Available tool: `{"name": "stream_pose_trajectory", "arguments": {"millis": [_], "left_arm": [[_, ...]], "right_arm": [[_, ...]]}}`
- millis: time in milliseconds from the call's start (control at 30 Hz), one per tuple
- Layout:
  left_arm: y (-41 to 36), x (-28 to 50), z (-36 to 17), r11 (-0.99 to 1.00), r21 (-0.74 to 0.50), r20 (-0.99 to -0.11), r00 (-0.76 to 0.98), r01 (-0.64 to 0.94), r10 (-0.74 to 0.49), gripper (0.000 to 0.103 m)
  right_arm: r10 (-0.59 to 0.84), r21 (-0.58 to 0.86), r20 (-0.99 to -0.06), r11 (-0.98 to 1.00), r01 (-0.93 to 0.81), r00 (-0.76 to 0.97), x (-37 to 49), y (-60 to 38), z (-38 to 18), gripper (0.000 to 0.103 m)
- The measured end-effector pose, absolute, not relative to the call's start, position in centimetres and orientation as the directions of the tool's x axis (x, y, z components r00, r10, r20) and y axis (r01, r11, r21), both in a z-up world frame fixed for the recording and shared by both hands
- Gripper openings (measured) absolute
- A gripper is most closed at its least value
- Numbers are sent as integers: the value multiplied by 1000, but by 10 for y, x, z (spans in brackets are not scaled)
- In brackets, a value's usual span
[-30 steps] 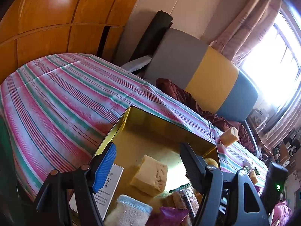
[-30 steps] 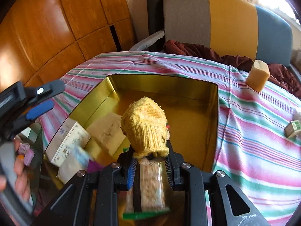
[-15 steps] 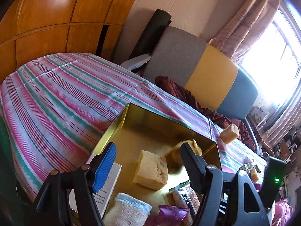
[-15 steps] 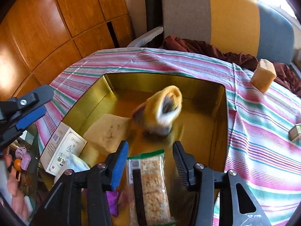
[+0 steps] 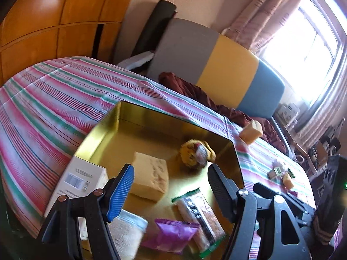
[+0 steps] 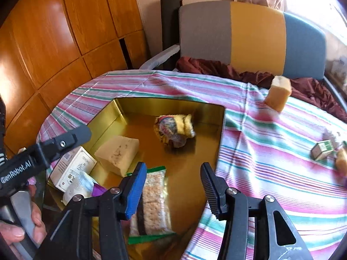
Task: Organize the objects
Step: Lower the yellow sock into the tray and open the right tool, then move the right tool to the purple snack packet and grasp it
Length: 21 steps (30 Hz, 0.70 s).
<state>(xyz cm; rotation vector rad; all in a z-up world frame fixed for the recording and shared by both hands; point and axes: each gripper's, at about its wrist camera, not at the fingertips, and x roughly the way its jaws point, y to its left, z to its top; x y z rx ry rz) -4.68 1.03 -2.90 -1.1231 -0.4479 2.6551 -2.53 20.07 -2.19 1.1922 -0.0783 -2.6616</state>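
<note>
Sock (image 6: 174, 130) lies beyond parted right claw (image 6: 171, 186)

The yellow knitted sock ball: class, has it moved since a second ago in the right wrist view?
Yes. The yellow knitted sock ball left the right tongs, landing nearer the gold metal tin's far wall.

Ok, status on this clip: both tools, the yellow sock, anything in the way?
Right tool open, jaws just opened, nothing between. Left tool open, empty. Yellow sock lying in gold tin. Path clear.

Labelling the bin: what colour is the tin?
Gold tin, clearest in the right wrist view.
</note>
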Motion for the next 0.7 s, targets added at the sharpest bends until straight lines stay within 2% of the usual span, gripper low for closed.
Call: {"name": "stream_pose_trajectory", "arguments": {"millis": [300, 600, 700], "left_arm": [[48, -30, -28, -913, -352, -653, -645, -206, 397, 71], [105, 5, -24, -867, -304, -625, -604, -395, 494, 71], [127, 18, -21, -840, -304, -622, -575, -449, 532, 71]], "right_arm": [[-163, 134, -721, -986, 95, -673, -3, 254, -23, 60], [9, 92, -777, -988, -128, -630, 28, 363, -62, 62], [77, 68, -790, -975, -212, -608, 39, 403, -73, 66]]}}
